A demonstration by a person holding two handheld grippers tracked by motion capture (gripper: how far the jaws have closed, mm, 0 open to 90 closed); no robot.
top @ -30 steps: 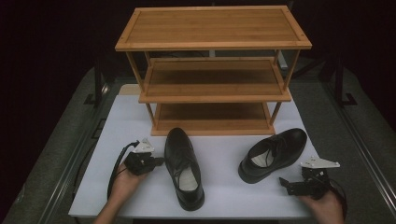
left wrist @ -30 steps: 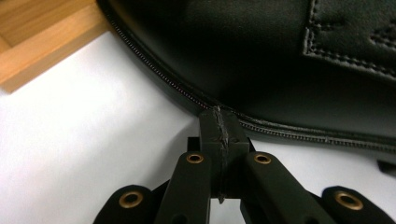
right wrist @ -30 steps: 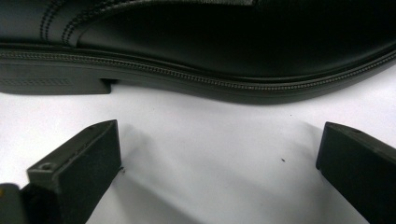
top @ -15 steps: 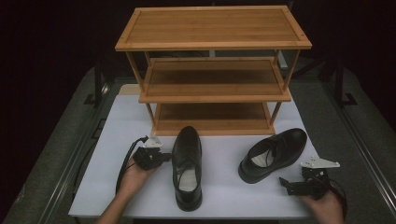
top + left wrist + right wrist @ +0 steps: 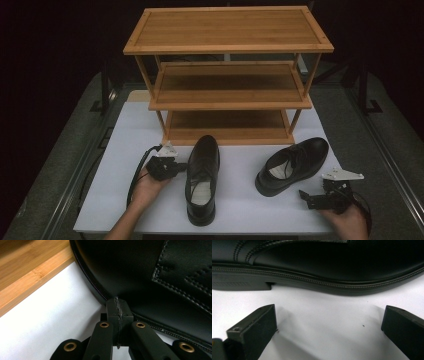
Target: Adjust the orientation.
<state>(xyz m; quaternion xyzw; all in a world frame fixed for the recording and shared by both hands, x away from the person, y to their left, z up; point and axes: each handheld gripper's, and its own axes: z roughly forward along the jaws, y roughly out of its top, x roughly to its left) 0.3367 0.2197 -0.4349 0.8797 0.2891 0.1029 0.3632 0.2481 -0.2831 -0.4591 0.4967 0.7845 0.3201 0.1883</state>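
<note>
Two black leather dress shoes lie on the white table (image 5: 125, 210). The left shoe (image 5: 202, 180) points its toe at the rack. My left gripper (image 5: 183, 165) is shut with nothing between its jaws, and its joined tips (image 5: 117, 305) press against the side of that shoe (image 5: 155, 275) at the sole seam. The right shoe (image 5: 292, 165) lies angled, toe to the far right. My right gripper (image 5: 304, 196) stands open just in front of it. Its two fingertips (image 5: 259, 322) rest wide apart on the table, a little short of the shoe's sole (image 5: 324, 280).
A three-tier bamboo shoe rack (image 5: 227, 50) stands at the back of the table, its lowest shelf (image 5: 227, 122) just beyond the shoes; its edge (image 5: 27, 272) shows in the left gripper view. Dark floor surrounds the table. Cables trail from both grippers.
My left gripper has moved right and a little toward the rack, pushing the left shoe. The shoe has swung so that its toe points straighter at the rack. The right gripper has not moved.
</note>
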